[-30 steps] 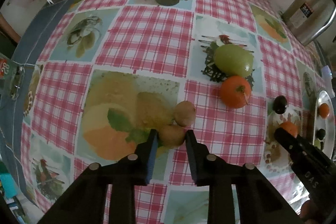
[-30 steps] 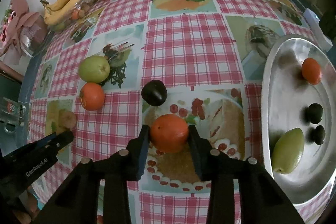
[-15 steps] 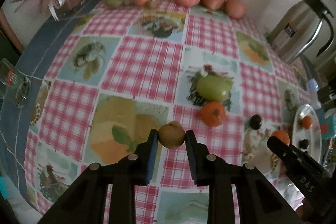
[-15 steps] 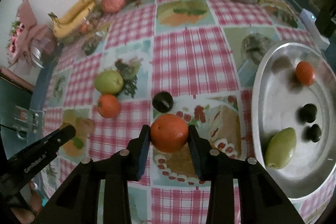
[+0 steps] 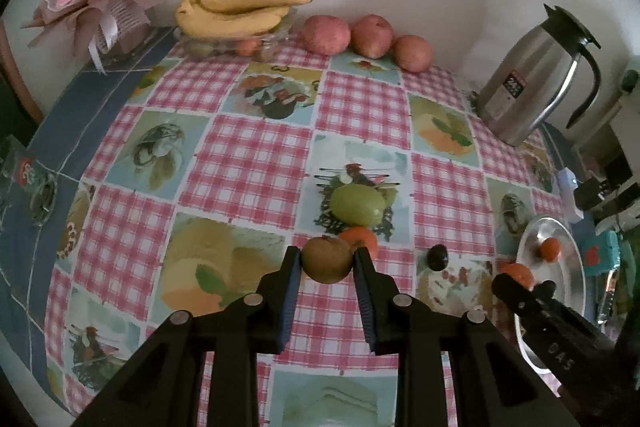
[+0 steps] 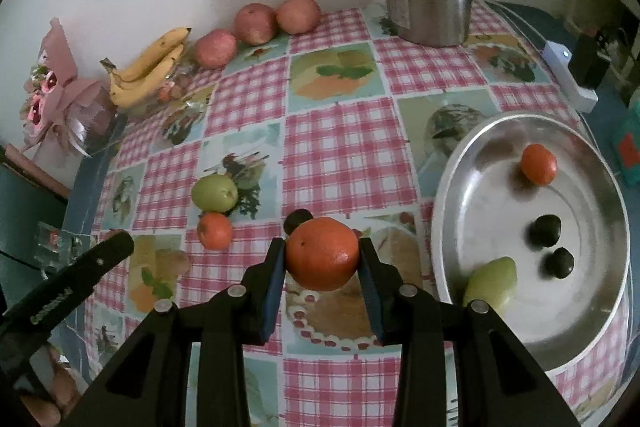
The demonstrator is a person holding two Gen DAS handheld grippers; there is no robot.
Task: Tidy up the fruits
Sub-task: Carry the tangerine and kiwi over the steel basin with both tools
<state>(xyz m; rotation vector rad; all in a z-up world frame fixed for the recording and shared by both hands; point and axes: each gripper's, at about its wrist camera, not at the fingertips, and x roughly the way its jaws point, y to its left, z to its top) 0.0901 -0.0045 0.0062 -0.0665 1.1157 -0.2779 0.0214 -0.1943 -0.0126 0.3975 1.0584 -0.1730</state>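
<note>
Both fruits now hang above checked tablecloth [image 5: 256, 167].

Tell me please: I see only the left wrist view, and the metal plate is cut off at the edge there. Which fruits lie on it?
Observer: The right wrist view shows the whole plate. It holds four fruits: one small orange, two dark fruits and one green fruit.
Operator: Does the green one lie in the middle?
Observer: No, the green fruit lies by the rim nearest the camera, apart from the dark fruits.
Operator: Does the right gripper really hold its orange?
Observer: Yes. The right gripper is shut on the big orange, one pad on each side, not yet over the plate.
</note>
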